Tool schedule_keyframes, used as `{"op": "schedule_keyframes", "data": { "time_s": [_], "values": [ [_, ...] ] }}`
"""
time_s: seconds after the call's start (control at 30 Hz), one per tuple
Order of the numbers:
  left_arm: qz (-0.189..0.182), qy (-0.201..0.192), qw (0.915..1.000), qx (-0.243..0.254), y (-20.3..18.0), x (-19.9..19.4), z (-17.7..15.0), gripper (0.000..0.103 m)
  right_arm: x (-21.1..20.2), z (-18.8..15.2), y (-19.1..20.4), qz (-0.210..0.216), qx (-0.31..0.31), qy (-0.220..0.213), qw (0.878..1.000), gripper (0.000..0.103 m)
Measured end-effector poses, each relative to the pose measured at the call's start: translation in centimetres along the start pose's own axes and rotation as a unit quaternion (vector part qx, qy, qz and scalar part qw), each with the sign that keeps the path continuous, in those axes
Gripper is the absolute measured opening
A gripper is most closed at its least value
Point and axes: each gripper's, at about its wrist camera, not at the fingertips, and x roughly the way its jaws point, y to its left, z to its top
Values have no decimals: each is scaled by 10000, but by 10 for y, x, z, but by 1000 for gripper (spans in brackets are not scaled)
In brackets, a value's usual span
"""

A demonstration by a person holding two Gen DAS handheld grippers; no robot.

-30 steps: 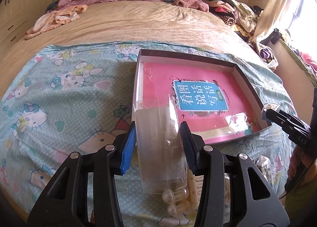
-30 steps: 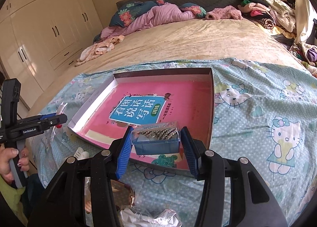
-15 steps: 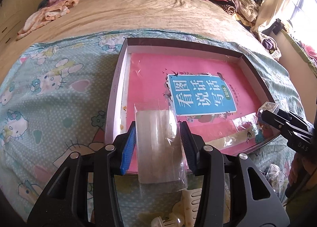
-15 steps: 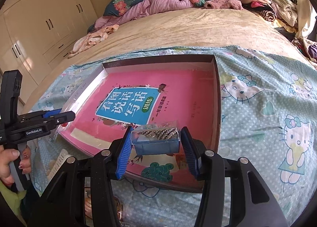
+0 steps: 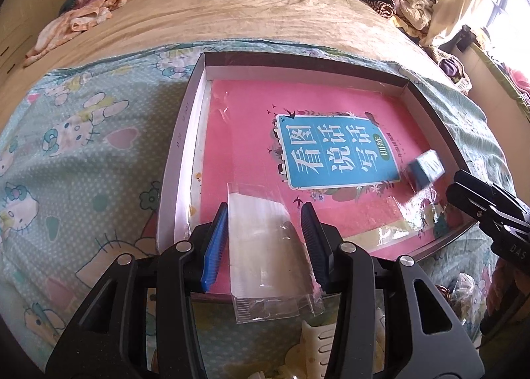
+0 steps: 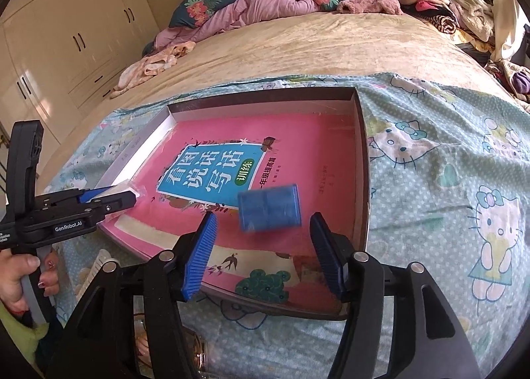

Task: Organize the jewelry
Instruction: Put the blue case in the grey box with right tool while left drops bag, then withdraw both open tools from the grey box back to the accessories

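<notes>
Blue case point(image 6: 269, 207) drops (blurred) between the opening, empty right hand-held gripper point(image 6: 263, 248) onto the tray point(image 6: 362, 160); left hand-held gripper point(image 5: 265, 240) pinches clear packet point(image 5: 265, 246), lengthwise along its fingers.

bed: wide, covered by a tan blanket point(image 6: 298, 47)
sheet: pale blue cartoon-cat sheet point(image 6: 447, 180) spread over the near part
tray: shallow box tray point(image 5: 180, 147) resting on the sheet
far end: pillows and crumpled clothes point(image 6: 251, 8)
</notes>
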Motion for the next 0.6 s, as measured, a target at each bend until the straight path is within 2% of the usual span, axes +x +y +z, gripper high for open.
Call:
{"op": "schedule_keyframes", "data": {
  "time_s": [0.2, 0.23, 0.27, 0.43, 0.6],
  "values": [
    [-19, 12, 10000, 20, -1, -1, -1, 37, -17, -3, -2, -14, 99, -119, 9999, 67],
    [-26, 21, 10000, 24, -1, -2, -1, 39, -20, -4, -3, -26, 112, -147, 9998, 76],
    [-17, 20, 10000, 22, -1, -2, -1, 46, -25, -4, -3, -48, 123, -206, 9997, 78],
    [8, -100, 9999, 6, -3, -14, -2, 65, -42, -6, 0, -52, 107, -330, 9994, 78],
    [44, -217, 9998, -9, -2, -29, -2, 76, -56, -9, 2, -42, 117, -435, 9990, 78]
  ]
}}
